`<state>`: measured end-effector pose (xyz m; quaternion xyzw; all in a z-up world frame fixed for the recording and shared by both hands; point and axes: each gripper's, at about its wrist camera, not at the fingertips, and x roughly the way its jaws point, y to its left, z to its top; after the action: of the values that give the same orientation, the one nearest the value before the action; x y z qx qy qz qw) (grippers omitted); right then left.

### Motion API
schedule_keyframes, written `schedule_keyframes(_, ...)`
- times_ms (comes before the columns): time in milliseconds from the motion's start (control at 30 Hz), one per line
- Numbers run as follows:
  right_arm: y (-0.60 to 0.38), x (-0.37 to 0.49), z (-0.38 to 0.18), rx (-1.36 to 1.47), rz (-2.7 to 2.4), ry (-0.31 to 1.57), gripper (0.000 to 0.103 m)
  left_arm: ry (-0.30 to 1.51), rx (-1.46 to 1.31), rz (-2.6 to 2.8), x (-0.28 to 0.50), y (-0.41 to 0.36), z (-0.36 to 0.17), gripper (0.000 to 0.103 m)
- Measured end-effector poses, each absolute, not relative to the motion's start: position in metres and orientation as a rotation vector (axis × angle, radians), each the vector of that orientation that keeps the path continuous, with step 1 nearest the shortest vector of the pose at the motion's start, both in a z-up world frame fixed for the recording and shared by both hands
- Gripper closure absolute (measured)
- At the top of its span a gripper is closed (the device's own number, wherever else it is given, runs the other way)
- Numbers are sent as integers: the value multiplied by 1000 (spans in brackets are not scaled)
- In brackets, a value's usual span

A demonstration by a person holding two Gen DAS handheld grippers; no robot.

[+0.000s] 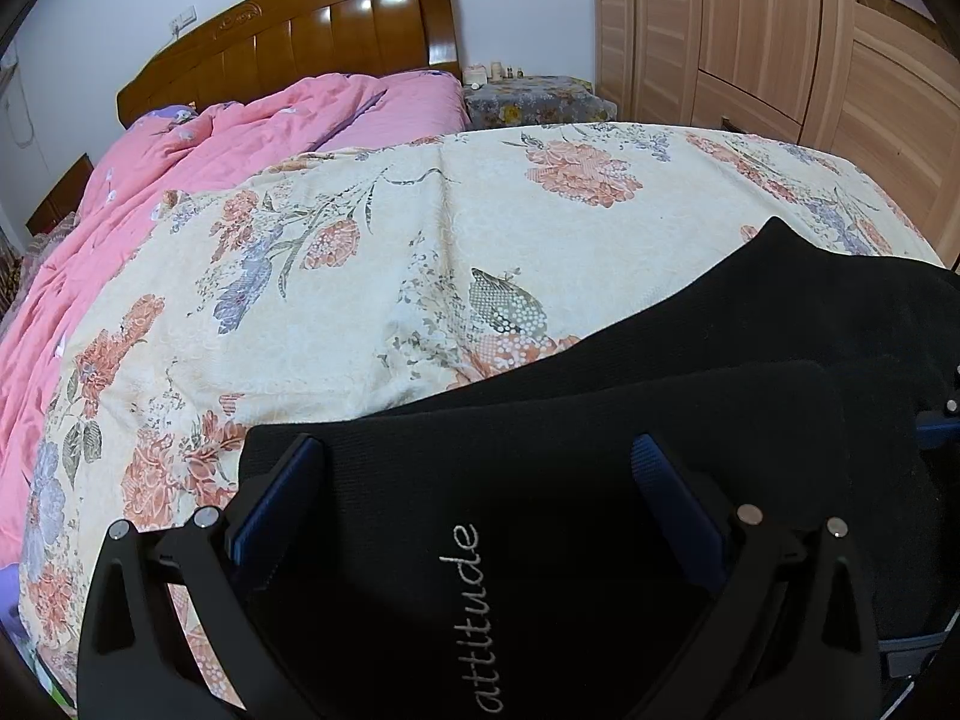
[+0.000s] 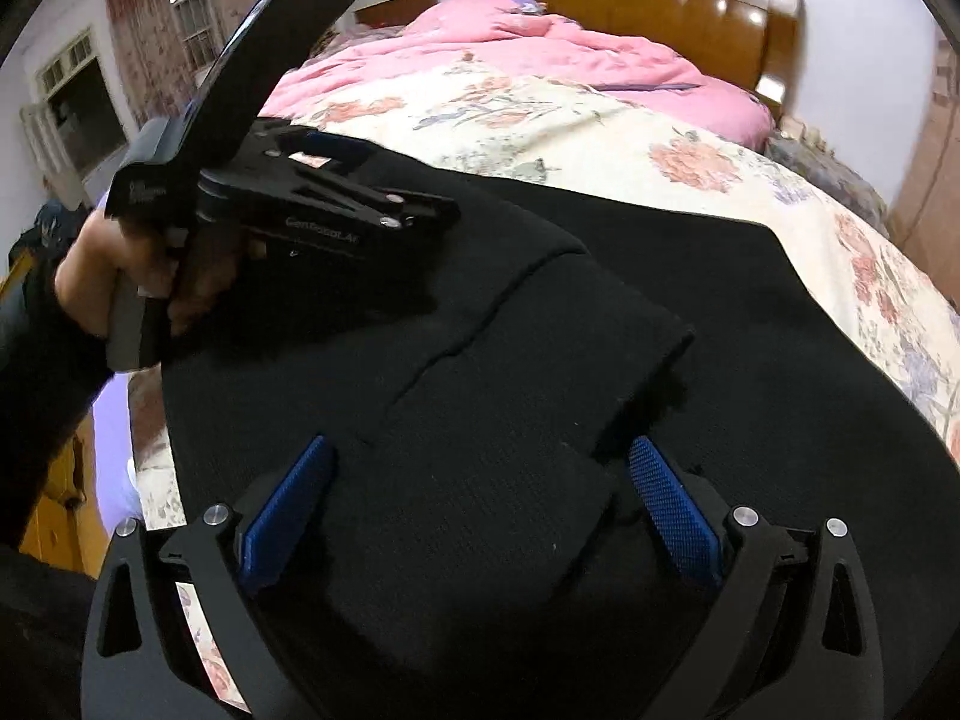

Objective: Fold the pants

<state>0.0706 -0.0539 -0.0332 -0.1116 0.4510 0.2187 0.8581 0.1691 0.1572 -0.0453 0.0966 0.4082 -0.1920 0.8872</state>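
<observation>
Both claws, left (image 1: pixel 480 516) and right (image 2: pixel 480 504), are released, spread over the pants (image 2: pixel 750 324) on the bed (image 1: pixel 420 240); the long axis probably runs right of them.

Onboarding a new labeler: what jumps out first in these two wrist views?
The black pants fill the foreground of both views, lying partly folded on the floral bedspread, with white "attitude" lettering between the open blue pads of the left gripper. The right gripper is open over the folded cloth too. Behind, a pink quilt is bunched by the glossy wooden headboard.
</observation>
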Motion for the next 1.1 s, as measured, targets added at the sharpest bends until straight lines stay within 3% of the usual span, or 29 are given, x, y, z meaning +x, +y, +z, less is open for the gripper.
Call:
schedule_keyframes(200, -97, 32, -14, -222, 308, 905, 7, 792, 175, -391, 134, 144, -19, 2)
schedule_keyframes(400, -167, -17, -29, -92, 138, 982, 7, 755, 349, -584, 72, 61, -25, 1)
schedule_keyframes(567, -219, -83, 0, 113, 51, 845, 6, 776, 352, -551, 70, 49, -25, 2)
schedule_keyframes(767, -303, -142, -12, 542, -51, 740, 6, 644, 395, -657, 33, 7, 18, 2)
schedule_keyframes(1100, -341, -135, -19, 668, -49, 702, 7, 736, 560, -768, 31, -70, -31, 2)
